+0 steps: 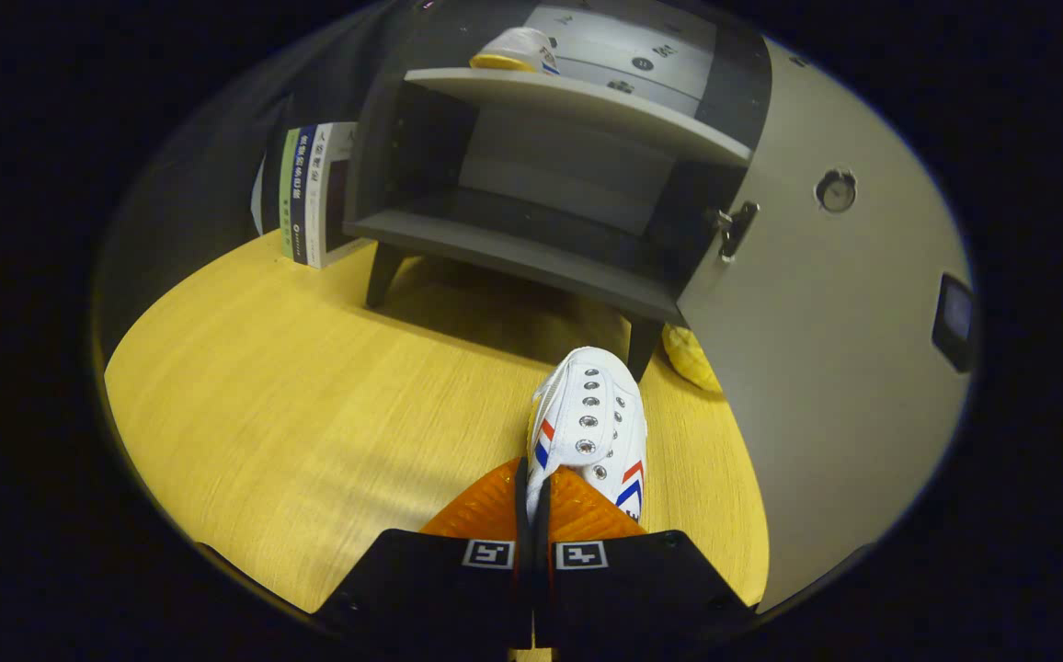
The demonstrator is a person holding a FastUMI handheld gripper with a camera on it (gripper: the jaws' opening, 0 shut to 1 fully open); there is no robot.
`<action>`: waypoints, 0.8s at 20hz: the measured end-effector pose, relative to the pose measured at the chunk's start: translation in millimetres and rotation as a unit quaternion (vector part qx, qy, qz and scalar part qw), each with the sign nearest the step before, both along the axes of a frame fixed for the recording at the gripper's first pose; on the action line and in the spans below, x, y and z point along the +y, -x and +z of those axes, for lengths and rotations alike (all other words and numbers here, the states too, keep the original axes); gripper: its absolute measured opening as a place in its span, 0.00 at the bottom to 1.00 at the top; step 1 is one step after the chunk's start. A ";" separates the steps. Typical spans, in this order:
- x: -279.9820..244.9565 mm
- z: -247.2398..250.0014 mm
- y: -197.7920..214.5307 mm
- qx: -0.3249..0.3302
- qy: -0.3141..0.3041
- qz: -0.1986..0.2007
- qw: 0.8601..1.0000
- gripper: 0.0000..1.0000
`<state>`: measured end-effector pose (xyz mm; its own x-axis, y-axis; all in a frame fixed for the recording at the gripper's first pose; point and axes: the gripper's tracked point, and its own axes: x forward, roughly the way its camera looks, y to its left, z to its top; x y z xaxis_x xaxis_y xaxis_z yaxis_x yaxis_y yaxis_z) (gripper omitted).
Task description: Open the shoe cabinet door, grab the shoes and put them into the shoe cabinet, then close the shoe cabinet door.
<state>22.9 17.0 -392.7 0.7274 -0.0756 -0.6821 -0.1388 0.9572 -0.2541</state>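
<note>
Tongs [531, 515] pinched on the light, floppy white canvas sneaker's [591, 423] heel edge; open grey cabinet [541, 267] at twelve o'clock.

Unreadable print on book spines [309, 193]

white sneaker [592, 425] with red and blue stripes, toe aimed at the cabinet, its heel collar pinched between the gripper [532, 492] fingers. grey shoe cabinet [531, 184] stands on the yellow wood, door [817, 368] swung wide open at the right. second white sneaker [515, 48] already sits on the upper shelf.
</note>
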 end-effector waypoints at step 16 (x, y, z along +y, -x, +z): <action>33.6 238.9 -67.1 -0.163 -0.037 0.043 0.985 0.02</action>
<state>90.0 50.7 -153.8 0.9106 0.0378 -0.4117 -0.1431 0.9630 -0.2283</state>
